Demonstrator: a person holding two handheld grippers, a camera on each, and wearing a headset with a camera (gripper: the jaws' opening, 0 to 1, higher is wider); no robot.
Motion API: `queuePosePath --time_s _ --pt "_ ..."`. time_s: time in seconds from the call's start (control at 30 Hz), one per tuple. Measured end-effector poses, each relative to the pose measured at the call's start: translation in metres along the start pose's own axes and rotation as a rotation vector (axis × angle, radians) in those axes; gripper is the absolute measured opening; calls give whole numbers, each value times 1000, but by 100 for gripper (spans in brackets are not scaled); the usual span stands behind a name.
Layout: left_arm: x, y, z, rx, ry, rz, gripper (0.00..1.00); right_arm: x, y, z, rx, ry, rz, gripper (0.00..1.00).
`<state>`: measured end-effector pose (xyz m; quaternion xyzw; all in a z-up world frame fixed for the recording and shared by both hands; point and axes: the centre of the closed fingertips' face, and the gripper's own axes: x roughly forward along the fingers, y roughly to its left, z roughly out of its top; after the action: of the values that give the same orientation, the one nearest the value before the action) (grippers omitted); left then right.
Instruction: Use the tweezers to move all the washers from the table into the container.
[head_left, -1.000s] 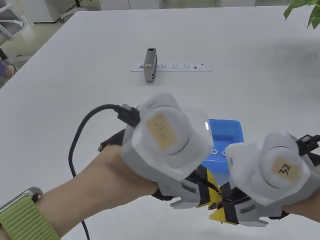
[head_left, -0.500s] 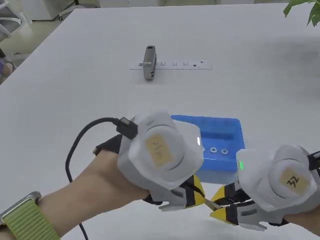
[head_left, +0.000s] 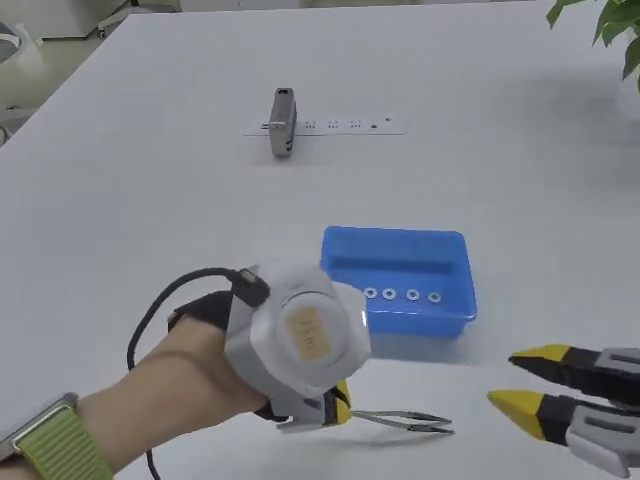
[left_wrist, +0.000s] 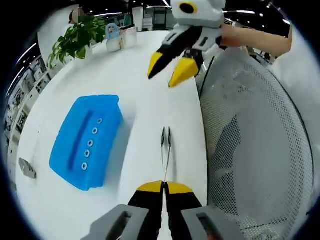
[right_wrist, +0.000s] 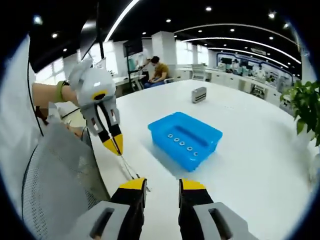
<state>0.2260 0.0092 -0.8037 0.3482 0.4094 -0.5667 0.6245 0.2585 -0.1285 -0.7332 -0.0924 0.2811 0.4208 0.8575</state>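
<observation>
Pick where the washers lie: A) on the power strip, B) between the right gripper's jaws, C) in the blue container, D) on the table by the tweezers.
C: the washers lie in a row on the floor of the container.

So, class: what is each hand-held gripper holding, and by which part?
The left hand-held gripper grips the thin metal tweezers by their rear end; the right hand-held gripper is open, holding nothing.
</observation>
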Motion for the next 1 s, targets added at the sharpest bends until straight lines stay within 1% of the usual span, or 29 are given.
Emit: queuePosePath --time_s 0.1,0.17,0.27,0.3,0.33,0.37,0.43,0.53,0.57,0.63,0.73,0.8,0.83,0.87,0.9,0.93,0.97,1.0 --pt "7 -1 -4 -13 39 -12 0 -22 -16 3 16 -26 -96 26" --pt "11 -1 -7 -31 55 -22 0 -36 -22 7 -2 -43 -147 26" --pt "15 0 -11 -37 88 -17 0 -52 -24 8 8 -68 -188 26" --pt "16 -1 -13 -46 108 -20 0 -57 -24 8 12 -79 -203 26" --pt "17 -1 -14 -45 113 -18 0 -59 -24 8 14 -83 -208 27" --pt "18 -1 -14 -39 116 -12 0 -64 -23 9 20 -106 -215 28" --pt "21 -2 -16 -58 130 -12 0 -68 -22 12 33 -129 -218 29" --pt "21 -2 -18 -73 144 -7 0 -71 -21 23 65 -198 -206 29" --pt "21 -1 -18 -77 146 -5 0 -71 -20 26 68 -213 -197 29" --pt "22 -2 -19 -71 160 -7 0 -70 -21 28 74 -217 -184 30" --pt "22 -2 -19 -72 164 -8 0 -66 -21 30 67 -218 -181 37" --pt "21 -2 -18 -141 139 -17 0 -63 -22 30 70 -220 -182 38" --pt "21 -1 -19 -137 130 -19 0 -62 -22 29 79 -217 -188 37" --pt "21 0 -17 -163 90 -17 0 -61 -23 28 87 -212 -195 37" --pt "20 0 -15 -201 51 -6 5 -60 -23 25 101 -197 -203 38" --pt "19 1 -13 -238 14 4 12 -60 -23 25 102 -193 -210 39" --pt "15 1 -11 -306 -43 15 19 -60 -23 24 100 -194 -223 39" --pt "11 0 -10 -341 -82 17 23 -60 -24 23 100 -197 -231 40"
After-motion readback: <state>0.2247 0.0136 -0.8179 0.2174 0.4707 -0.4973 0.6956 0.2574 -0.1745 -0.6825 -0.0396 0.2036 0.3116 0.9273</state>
